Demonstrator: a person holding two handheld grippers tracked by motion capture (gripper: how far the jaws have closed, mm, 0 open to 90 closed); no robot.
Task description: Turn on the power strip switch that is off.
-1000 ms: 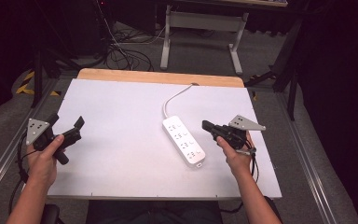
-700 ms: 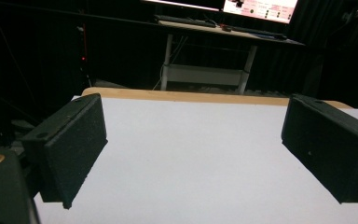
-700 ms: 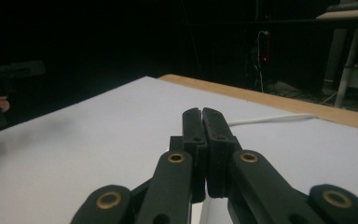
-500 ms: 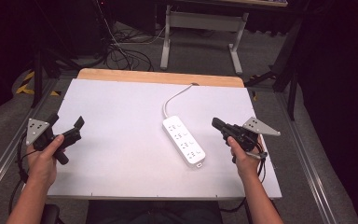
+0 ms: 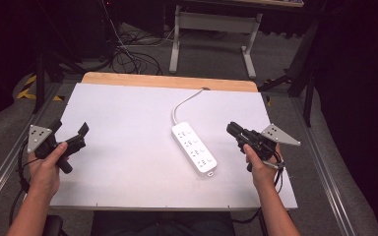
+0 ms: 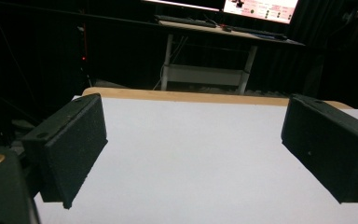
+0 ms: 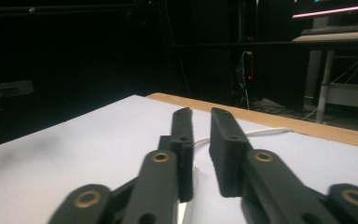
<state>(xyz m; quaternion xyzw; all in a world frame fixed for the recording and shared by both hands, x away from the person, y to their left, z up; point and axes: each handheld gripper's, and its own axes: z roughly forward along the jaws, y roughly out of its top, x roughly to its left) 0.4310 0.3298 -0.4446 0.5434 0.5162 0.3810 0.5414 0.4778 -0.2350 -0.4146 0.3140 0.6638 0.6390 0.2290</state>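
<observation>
A white power strip [image 5: 194, 147] lies slantwise at the middle of the white table top [image 5: 128, 108], and its white cable [image 5: 184, 101] curls toward the far edge. My right gripper [image 5: 231, 128] hovers just right of the strip with its tip toward it, apart from it. In the right gripper view its jaws [image 7: 200, 114] stand almost together with nothing between them, and the cable [image 7: 265, 132] runs beyond them. At the table's left edge my left gripper [image 5: 70, 128] is held wide open; its pads [image 6: 74, 144] frame bare table.
A wooden strip [image 5: 170, 81] borders the table's far edge. Behind it stand a metal desk frame [image 5: 211, 29] and loose cables on the floor [image 5: 128, 54]. Metal rails [image 5: 325, 167] run along both sides of the table.
My right gripper has drawn back to the right, away from the power strip. The left gripper has stayed where it was, open.
</observation>
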